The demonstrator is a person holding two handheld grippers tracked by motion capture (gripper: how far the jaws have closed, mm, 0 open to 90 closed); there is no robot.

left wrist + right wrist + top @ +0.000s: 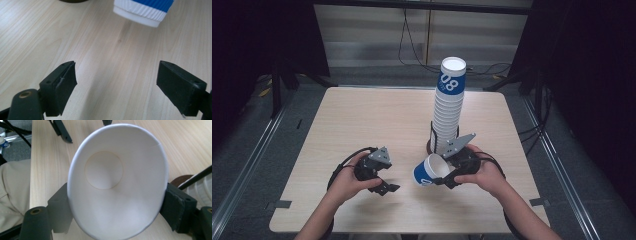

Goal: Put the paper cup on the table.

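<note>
A tall stack of blue and white paper cups stands on a dark round base between thin black rods, right of the table's middle. Just in front of it, my right gripper is shut on a single blue and white cup that is tipped on its side. In the right gripper view this cup shows its white inside and its rim is squeezed oval between the pads. My left gripper hovers open to the cup's left. Nothing lies between its jaws, and the cup's ribbed base is ahead of them.
The pale wooden table has bare surface at its left and far parts. Cables lie on the floor behind it, and dark stands flank it. The stack's base sits close to my right gripper.
</note>
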